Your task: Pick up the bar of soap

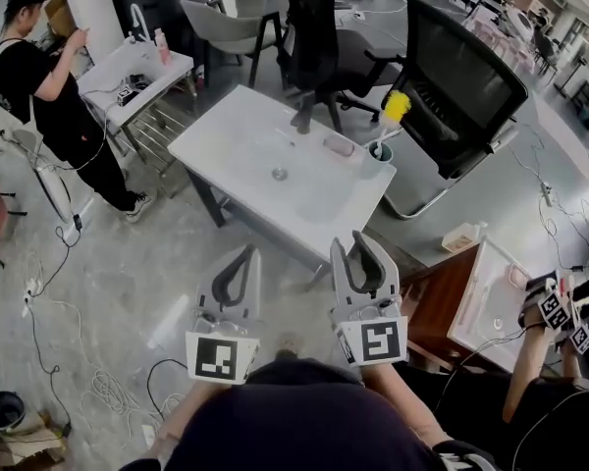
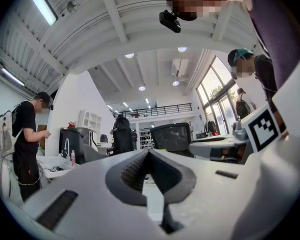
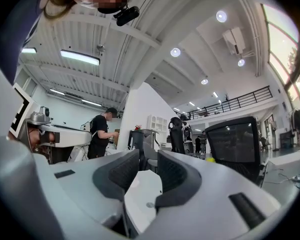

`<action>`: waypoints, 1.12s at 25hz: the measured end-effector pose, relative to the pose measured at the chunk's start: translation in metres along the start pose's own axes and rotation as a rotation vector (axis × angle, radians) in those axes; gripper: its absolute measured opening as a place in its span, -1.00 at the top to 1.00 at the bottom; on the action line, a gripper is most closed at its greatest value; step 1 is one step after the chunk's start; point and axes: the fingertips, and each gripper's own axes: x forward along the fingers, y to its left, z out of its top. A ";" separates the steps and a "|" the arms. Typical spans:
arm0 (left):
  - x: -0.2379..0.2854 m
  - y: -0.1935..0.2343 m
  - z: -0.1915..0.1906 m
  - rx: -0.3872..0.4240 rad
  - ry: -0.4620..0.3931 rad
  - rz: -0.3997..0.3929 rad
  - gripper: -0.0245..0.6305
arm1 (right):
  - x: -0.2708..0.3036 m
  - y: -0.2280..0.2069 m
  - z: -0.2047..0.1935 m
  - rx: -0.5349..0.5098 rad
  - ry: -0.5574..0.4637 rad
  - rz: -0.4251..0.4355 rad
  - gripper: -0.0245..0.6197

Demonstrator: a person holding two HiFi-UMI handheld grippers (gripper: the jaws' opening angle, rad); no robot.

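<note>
The pale pink bar of soap (image 1: 339, 146) lies on the far right part of a white washbasin top (image 1: 236, 135), beside the black tap (image 1: 302, 118). Both grippers are held low in front of the basin's near edge, well short of the soap. My left gripper (image 1: 247, 253) (image 2: 148, 153) is shut, its tips touching with nothing between them. My right gripper (image 1: 356, 239) (image 3: 147, 156) has its jaws apart and empty; through the gap I see the basin's white surface (image 3: 140, 184). The soap does not show in either gripper view.
A cup holding a yellow brush (image 1: 381, 145) stands right of the soap. Black office chairs (image 1: 461, 86) stand behind the basin. A person in black (image 1: 49, 86) works at a second basin at the left. A brown stand with another white basin (image 1: 491, 297) is at my right. Cables (image 1: 69, 341) lie on the floor.
</note>
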 end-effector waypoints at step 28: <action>0.123 0.024 -0.024 0.011 -0.022 -0.170 0.93 | 0.048 -0.066 -0.029 -0.017 0.029 -0.185 0.57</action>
